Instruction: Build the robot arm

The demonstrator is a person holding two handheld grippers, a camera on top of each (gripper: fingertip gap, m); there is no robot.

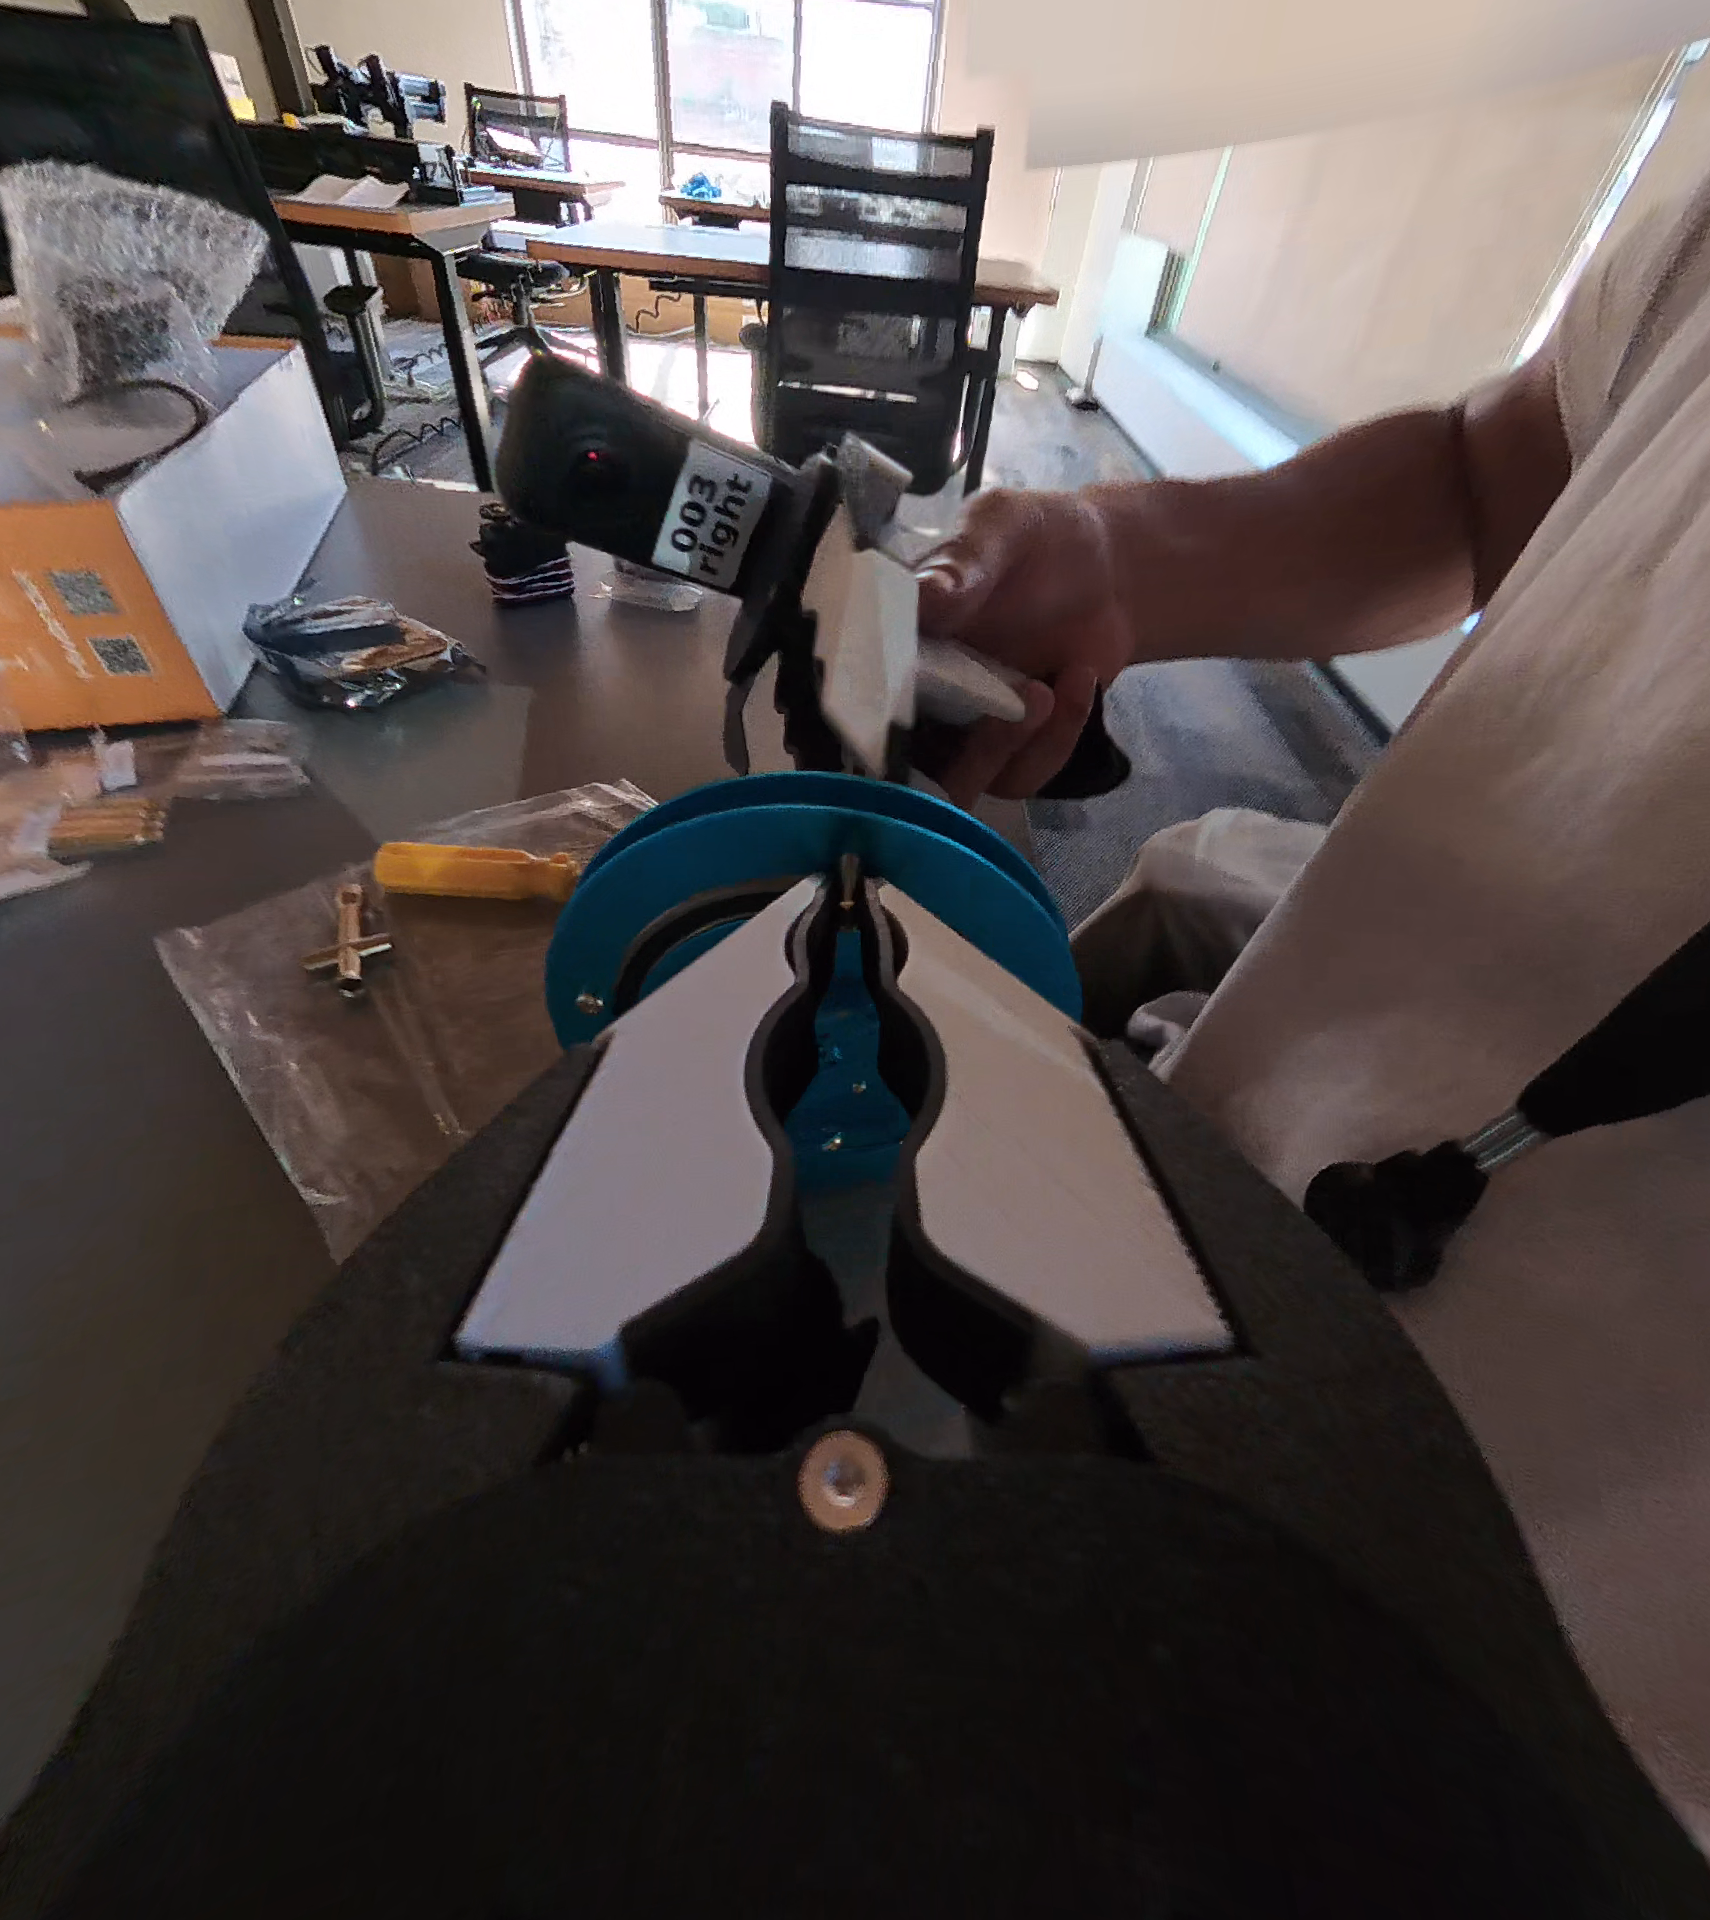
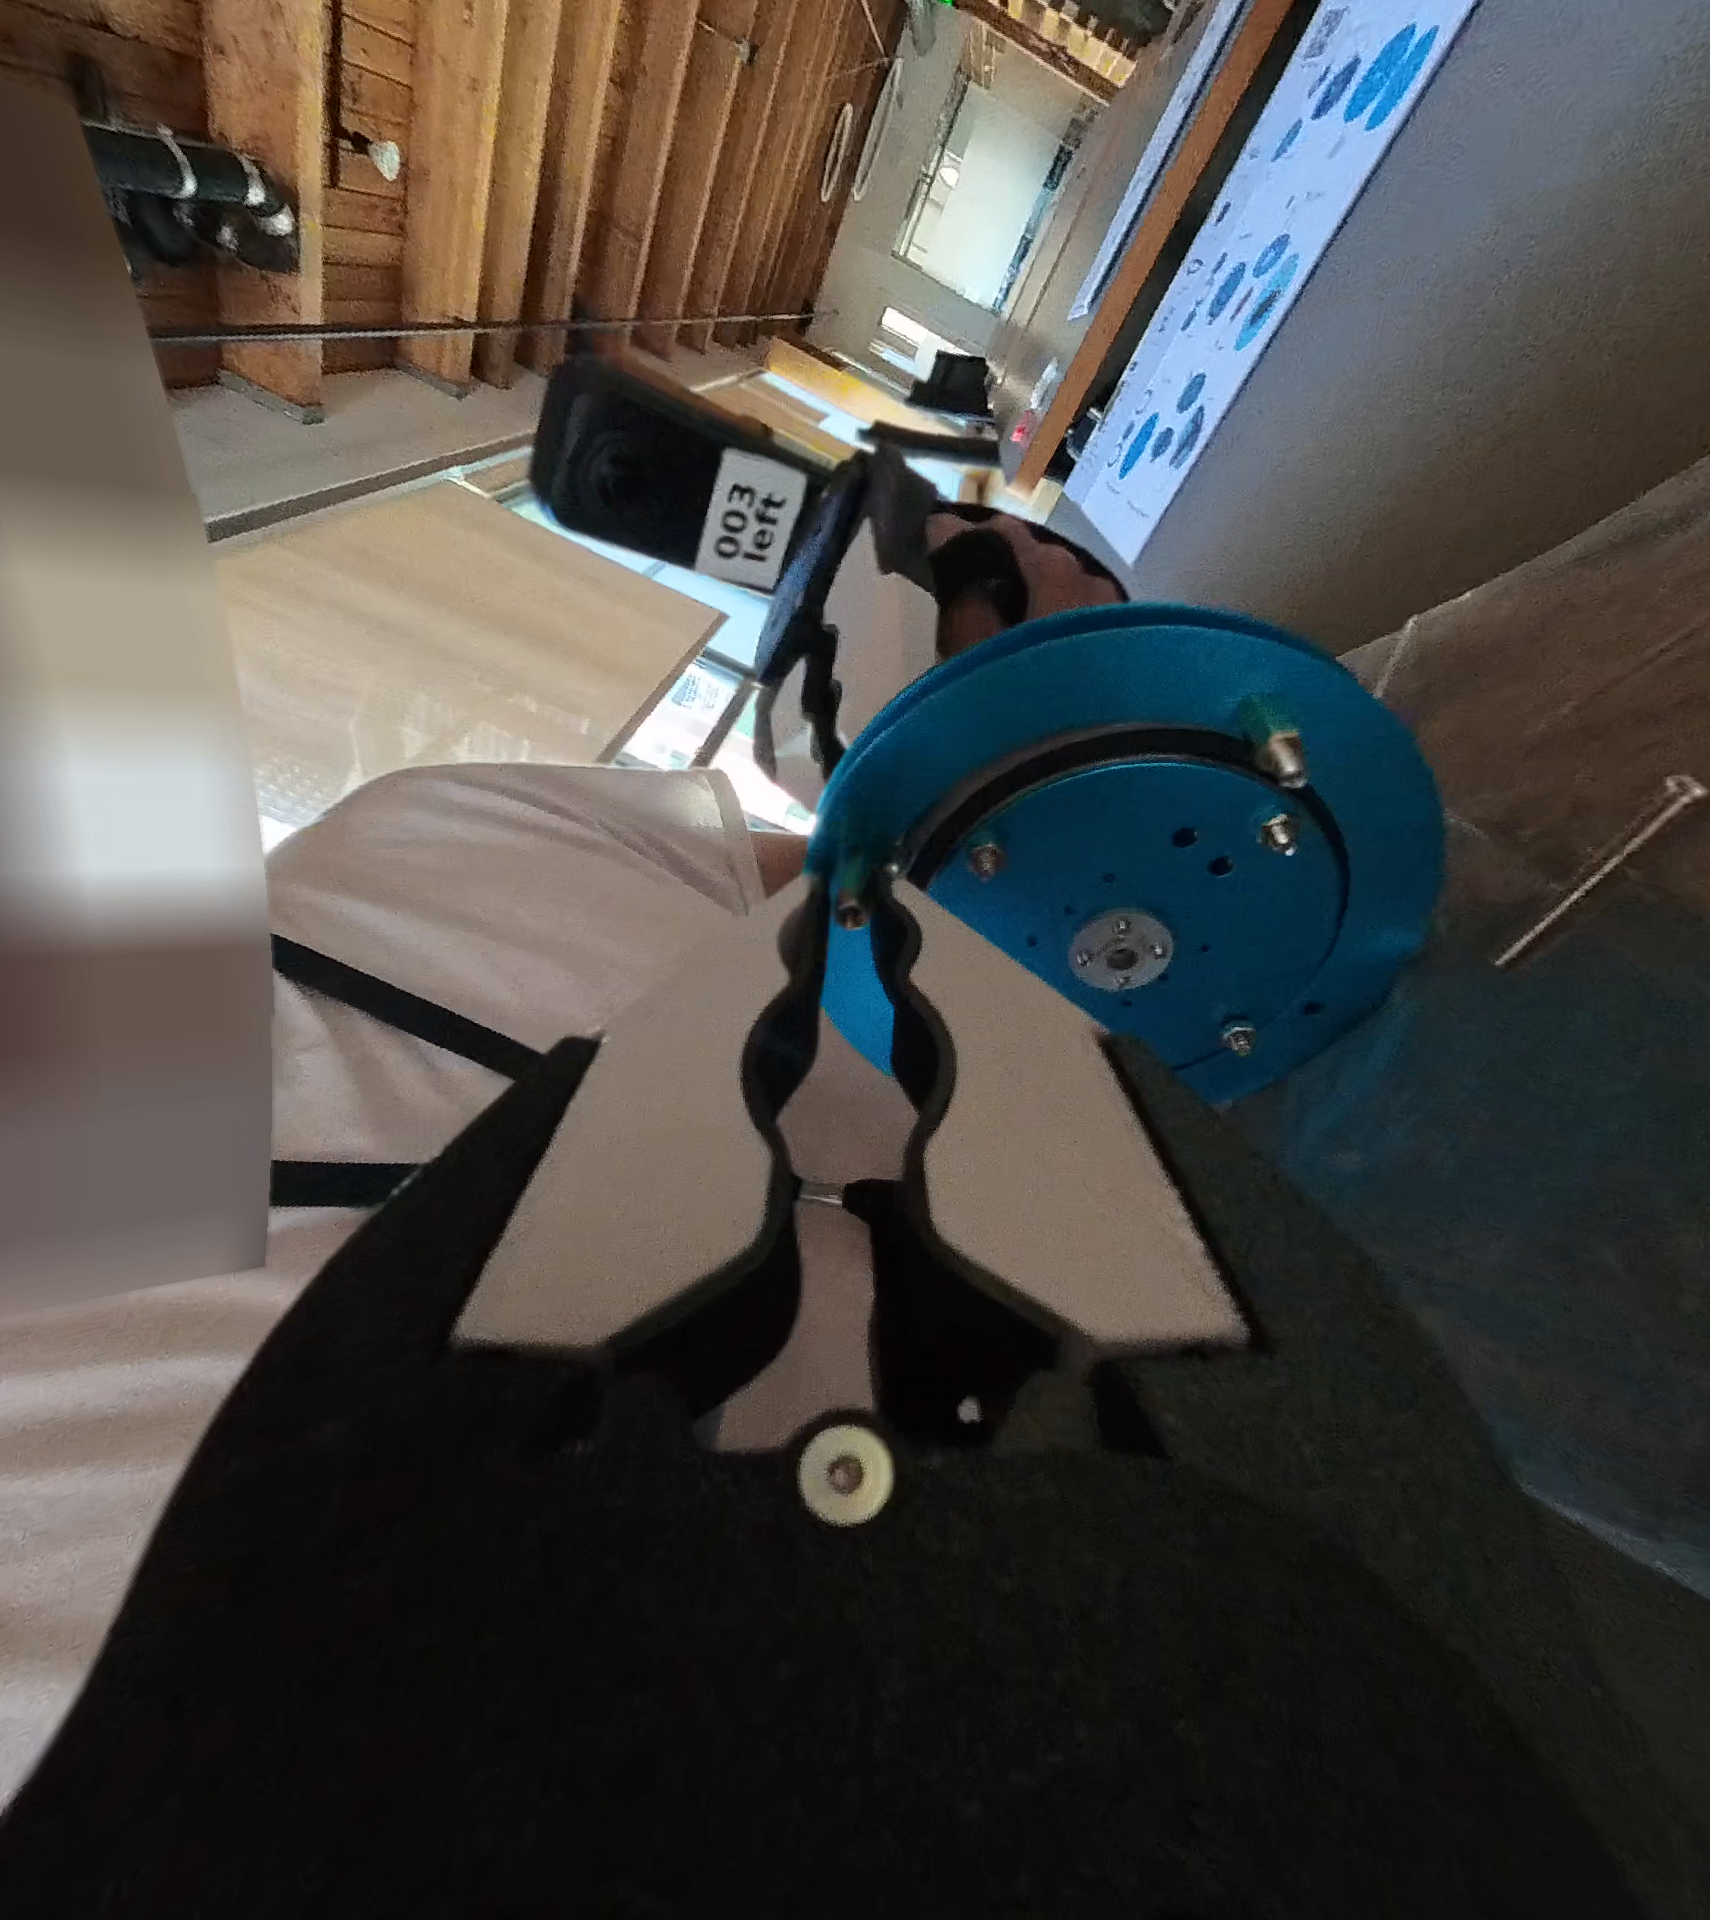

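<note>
Open office, left wrist view: bright windows [image 1: 726, 73] at 12 o'clock, black mesh chair [image 1: 877, 301] before wooden desks [image 1: 685, 255], grey carpet [image 1: 1235, 717] at 3 o'clock. Right wrist view: timber ceiling joists [image 2: 477, 177].

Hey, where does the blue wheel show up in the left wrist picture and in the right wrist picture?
Left wrist view: blue wheel sits centre, edge-on, at the left gripper tips.
Right wrist view: right of centre, flat face showing, its rim at the right gripper tips.
Shared landmark: the person's pale shirt.
</note>
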